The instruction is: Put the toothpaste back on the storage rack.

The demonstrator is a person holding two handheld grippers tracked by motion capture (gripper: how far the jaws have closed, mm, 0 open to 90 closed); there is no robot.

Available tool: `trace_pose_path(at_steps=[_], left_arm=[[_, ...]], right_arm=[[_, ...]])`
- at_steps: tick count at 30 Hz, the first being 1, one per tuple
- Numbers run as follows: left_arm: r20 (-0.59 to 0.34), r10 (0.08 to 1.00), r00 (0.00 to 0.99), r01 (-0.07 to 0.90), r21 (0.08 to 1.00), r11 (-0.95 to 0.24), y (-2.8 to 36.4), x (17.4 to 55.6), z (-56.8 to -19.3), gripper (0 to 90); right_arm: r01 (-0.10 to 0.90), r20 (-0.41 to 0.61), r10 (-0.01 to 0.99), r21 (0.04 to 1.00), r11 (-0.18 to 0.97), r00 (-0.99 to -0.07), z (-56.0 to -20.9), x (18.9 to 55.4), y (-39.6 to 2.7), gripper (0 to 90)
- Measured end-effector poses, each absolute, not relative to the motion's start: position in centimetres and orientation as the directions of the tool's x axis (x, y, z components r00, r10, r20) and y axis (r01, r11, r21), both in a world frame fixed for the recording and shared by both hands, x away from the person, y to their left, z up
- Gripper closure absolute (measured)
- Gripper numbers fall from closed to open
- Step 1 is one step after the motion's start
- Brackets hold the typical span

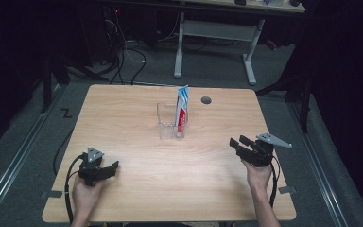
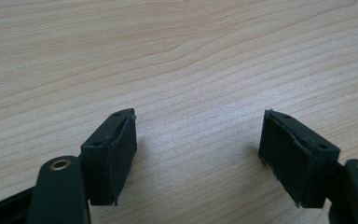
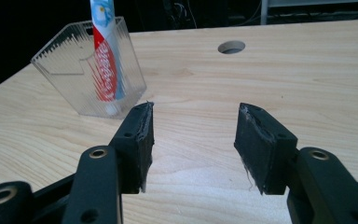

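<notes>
1. One toothpaste tube stands upright, cap down, in the right end of a clear plastic holder near the middle of the wooden table.
2. Right gripper hovers well right of the holder, jaws wide apart and empty.
3. Left gripper sits near the table's front left, jaws spread, gripping nothing.
4. A round cable hole lies beyond the holder.
</notes>
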State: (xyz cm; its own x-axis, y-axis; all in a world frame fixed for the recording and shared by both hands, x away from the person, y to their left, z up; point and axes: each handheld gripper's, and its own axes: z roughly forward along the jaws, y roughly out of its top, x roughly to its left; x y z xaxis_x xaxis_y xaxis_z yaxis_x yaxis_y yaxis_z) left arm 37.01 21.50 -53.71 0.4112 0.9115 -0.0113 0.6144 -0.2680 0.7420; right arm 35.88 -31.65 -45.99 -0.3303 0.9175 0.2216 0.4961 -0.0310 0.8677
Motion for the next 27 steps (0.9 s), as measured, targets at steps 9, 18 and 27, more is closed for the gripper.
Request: trace_pose_path(at_steps=[9, 18, 27], left_arm=[[-0.011, 0.912, 0.411, 0.614, 0.742, -0.268, 21.5, 37.0, -53.7, 27.7], [-0.012, 0.912, 0.409, 0.614, 0.743, -0.266, 21.5, 37.0, -53.7, 27.7], [-0.011, 0.913, 0.409, 0.615, 0.742, -0.266, 21.5, 37.0, -53.7, 27.6]], right_arm=[[0.54, 0.19, 0.929, 0.842, 0.012, -0.317, -47.3, 36.1, -31.3, 45.3], [0.577, 0.152, 0.938, 0.815, 0.058, -0.31, -48.9, 36.7, -30.7, 44.1], [0.596, 0.134, 0.94, 0.799, 0.085, -0.315, -49.7, 37.3, -30.0, 44.2]])
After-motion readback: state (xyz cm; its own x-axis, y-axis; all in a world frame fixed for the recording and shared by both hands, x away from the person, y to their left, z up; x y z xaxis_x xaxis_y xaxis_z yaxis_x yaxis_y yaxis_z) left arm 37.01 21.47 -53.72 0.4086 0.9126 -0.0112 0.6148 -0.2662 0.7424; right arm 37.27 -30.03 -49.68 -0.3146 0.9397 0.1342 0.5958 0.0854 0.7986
